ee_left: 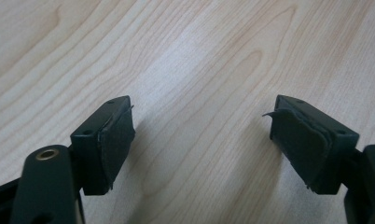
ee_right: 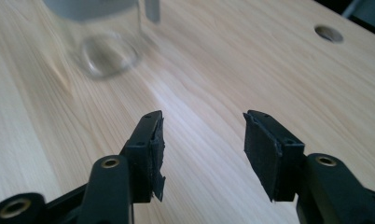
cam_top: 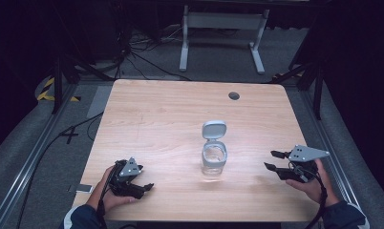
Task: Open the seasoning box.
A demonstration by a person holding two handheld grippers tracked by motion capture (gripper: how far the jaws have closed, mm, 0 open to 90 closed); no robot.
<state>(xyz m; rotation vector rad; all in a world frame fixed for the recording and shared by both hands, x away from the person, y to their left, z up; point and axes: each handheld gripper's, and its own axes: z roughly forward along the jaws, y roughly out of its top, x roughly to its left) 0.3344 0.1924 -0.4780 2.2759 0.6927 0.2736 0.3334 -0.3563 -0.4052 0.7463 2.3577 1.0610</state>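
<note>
Two claws, left claw (cam_top: 143, 187), right claw (cam_top: 272, 160) (both gaping), one jar (cam_top: 214, 157)

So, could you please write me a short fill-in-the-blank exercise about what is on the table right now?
1. The clear jar stands on the wooden table with its grey lid flipped ____.
2. The left tongs and the right tongs both have their jaws ____.
3. The jar stands ____ the two tongs.
4. The round hole lies near the table's ____ edge.

Missing words: open; open; between; far
</note>
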